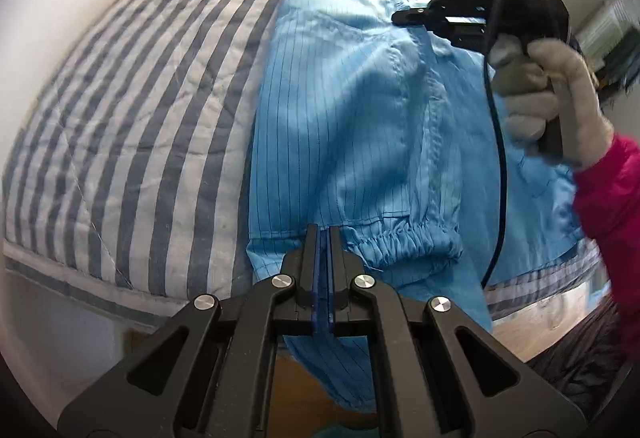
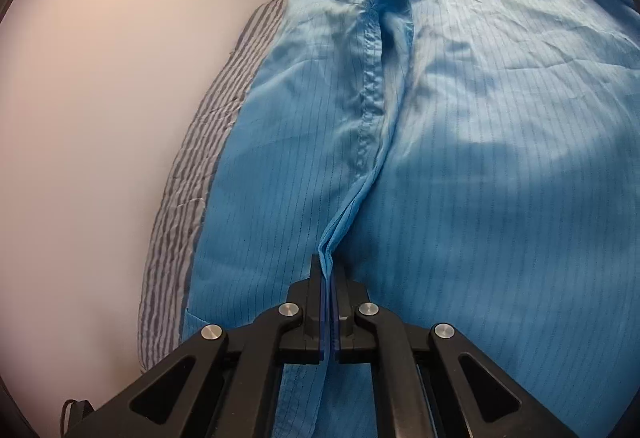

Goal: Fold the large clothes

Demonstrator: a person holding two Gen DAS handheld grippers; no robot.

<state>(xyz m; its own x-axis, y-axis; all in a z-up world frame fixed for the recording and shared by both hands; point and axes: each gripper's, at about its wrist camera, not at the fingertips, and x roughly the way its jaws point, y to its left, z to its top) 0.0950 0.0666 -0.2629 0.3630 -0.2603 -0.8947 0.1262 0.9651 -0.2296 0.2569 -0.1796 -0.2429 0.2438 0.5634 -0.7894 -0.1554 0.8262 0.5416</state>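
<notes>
The blue garment [image 1: 352, 125] is lying spread across the bed, over the striped quilt [image 1: 132, 109], with its elastic cuff [image 1: 404, 238] hanging near the bed's edge. Your left gripper [image 1: 323, 234] is pinching the blue cloth just beside that cuff, jaws pressed together on the fabric, and more of it is draping down below the fingers. Your right gripper [image 2: 329, 270] is clamping a raised fold of the same garment, jaws tight on the ridge that is running up toward a stitched seam [image 2: 370, 93]. From the left wrist view, you are gripping the right tool's handle in a pale glove [image 1: 552, 89], a pink sleeve [image 1: 612, 197] showing behind it, a black cable [image 1: 494, 141] dangling down. What lies beyond the garment's far end is too blurred to tell.
</notes>
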